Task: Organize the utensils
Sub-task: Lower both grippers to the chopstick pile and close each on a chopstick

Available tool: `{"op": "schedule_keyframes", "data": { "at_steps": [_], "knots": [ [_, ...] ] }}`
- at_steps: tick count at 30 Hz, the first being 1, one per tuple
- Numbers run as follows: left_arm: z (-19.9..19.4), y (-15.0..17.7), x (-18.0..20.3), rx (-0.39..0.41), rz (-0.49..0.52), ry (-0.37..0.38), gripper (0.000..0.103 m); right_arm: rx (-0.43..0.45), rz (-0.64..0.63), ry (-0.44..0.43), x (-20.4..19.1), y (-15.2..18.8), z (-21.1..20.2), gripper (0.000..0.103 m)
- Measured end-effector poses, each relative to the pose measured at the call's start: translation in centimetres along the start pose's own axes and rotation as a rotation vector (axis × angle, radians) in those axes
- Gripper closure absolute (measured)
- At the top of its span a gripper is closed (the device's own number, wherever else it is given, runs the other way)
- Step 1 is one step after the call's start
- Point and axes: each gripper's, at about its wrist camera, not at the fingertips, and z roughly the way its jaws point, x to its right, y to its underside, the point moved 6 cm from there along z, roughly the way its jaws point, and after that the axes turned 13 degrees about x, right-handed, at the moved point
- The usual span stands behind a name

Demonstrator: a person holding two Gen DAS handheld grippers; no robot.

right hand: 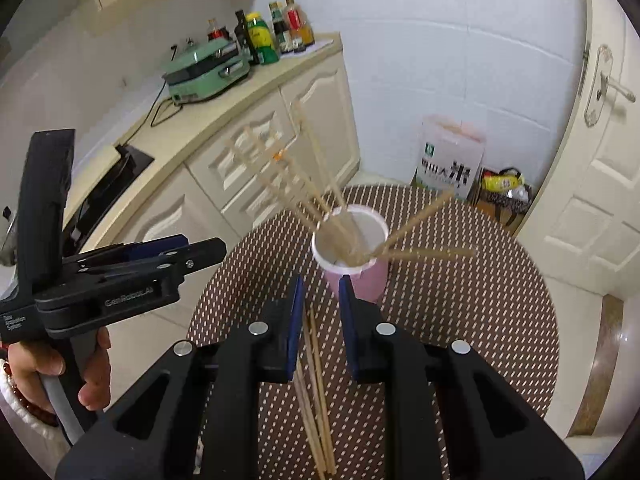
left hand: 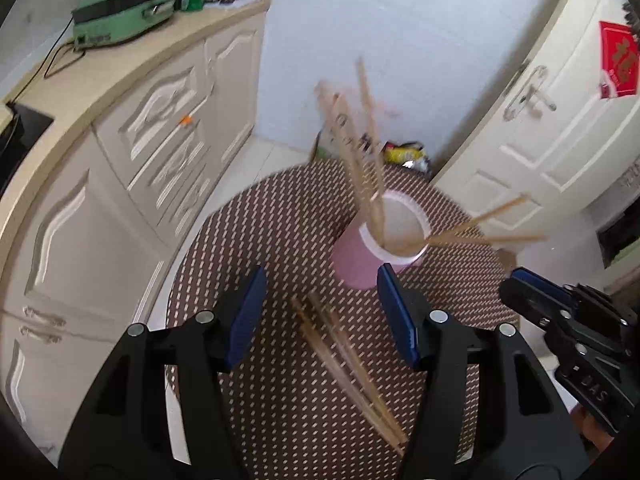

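Observation:
A pink cup (left hand: 356,264) (right hand: 372,280) stands on a round table with a brown patterned mat (left hand: 280,240) (right hand: 480,300). Several wooden chopsticks (left hand: 368,140) (right hand: 288,176) lean out of it in different directions. A loose bundle of chopsticks (left hand: 344,368) (right hand: 316,392) lies flat on the mat in front of the cup. My left gripper (left hand: 322,272) (right hand: 208,248) hovers over that bundle, jaws wide open and holding nothing. My right gripper (right hand: 321,280) (left hand: 516,280) also hangs above the bundle with a narrow gap between its pads, gripping nothing.
A cream counter with cabinets runs along the left, carrying a green appliance (left hand: 120,8) (right hand: 204,72), bottles (right hand: 280,32) and a black hob (right hand: 112,184). A rice bag (right hand: 448,156) and a yellow packet (left hand: 404,154) sit on the floor by the white door (left hand: 540,120). A hand (right hand: 92,376) holds the left gripper's handle.

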Motion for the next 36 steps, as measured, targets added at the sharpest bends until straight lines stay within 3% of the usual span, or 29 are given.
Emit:
{"op": "schedule_keyframes", "data": {
  "at_steps": [9,19,25,30,36],
  "knots": [
    [4.4,6.5,-1.5,-0.16,-0.055,-0.027,0.046,-0.136,0.046,0.004,0.1,6.0,2.7,0.086],
    [8.9,12.0,-1.4,-0.268,0.013,-0.086,0.045,-0.226,0.073,0.02,1.4,9.5,4.2,0.086],
    [10.3,13.4,-1.7,-0.302,0.043,-0.12,0.045,-0.251,0.088,0.021,1.8,10.5,4.8,0.086],
    [10.2,12.8,-1.7,-0.277,0.001,-0.081,0.046,-0.267,0.088,0.011,1.9,10.7,5.3,0.086],
    [11.1,13.3,-1.9,-0.302,0.024,-0.108,0.046,-0.276,0.083,0.002,1.9,10.6,6.0,0.086]
  ]
}}
